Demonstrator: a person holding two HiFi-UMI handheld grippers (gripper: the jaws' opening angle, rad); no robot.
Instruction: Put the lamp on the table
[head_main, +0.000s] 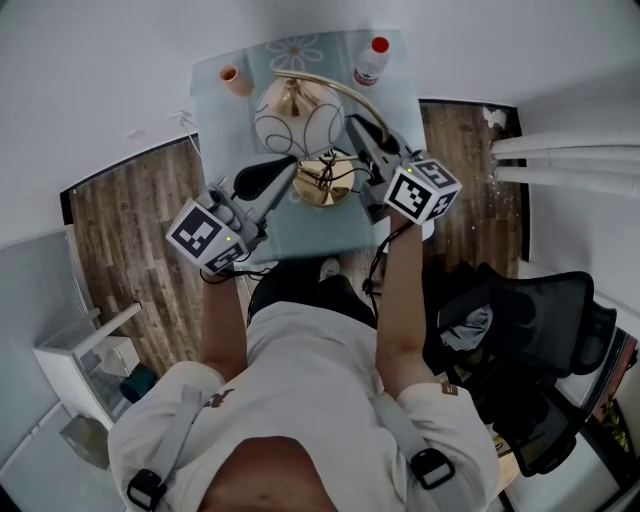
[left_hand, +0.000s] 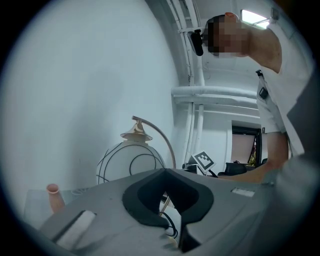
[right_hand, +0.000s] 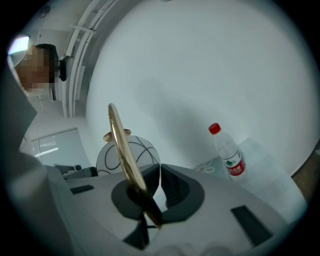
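Observation:
The lamp stands on the glass table (head_main: 222, 115): a white globe shade (head_main: 297, 122) with black lines, a curved gold arm (head_main: 340, 92) and a gold base (head_main: 322, 188). My left gripper (head_main: 292, 162) comes in from the left with its jaws shut, tips beside the globe and above the base. The left gripper view shows the globe (left_hand: 131, 162) and arm (left_hand: 160, 135) just past its jaws (left_hand: 166, 172), with a black cord behind them. My right gripper (head_main: 352, 122) is shut on the gold arm (right_hand: 122, 145), which runs down into the narrow slit between its jaws (right_hand: 160, 167).
A water bottle (head_main: 371, 62) with a red cap stands at the table's far right corner, a small pink cup (head_main: 236, 80) at its far left. A black office chair (head_main: 530, 330) is at my right, white pipes (head_main: 570, 160) beyond it, a white rack (head_main: 90, 360) at my left.

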